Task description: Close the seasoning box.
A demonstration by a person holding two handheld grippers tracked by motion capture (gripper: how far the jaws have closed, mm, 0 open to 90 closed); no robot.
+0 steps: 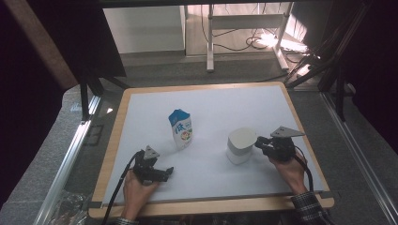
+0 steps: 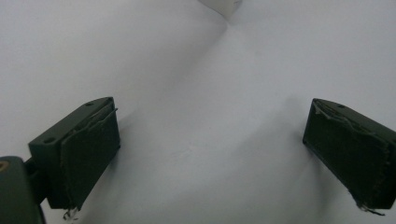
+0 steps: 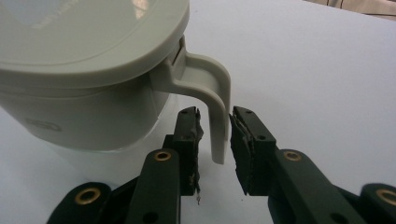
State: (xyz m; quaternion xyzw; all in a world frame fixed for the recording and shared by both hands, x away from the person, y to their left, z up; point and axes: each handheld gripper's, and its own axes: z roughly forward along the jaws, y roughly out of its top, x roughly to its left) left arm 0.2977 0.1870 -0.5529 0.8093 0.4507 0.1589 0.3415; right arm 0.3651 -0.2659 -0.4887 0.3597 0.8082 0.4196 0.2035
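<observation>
White paper covers the wooden table [image 1: 112,140]. On it, the pale lidded jug [image 1: 240,145] stands just in front of the right gripper [image 1: 259,142], and its handle [image 3: 215,105] hangs down between the two jaws, which are narrow; small gaps show on both sides, so the pads do not press it. Well apart from this gripper stands a blue-white carton [image 1: 181,129]. Nearer the person, the left gripper [image 1: 168,171] rests with wide jaws and nothing between them.

Both forearms come in low over the near edge, left gripper [image 1: 165,171] lying sideways with jaws spread wide, right gripper [image 1: 259,141] pointing left with its pads just slightly parted.
</observation>
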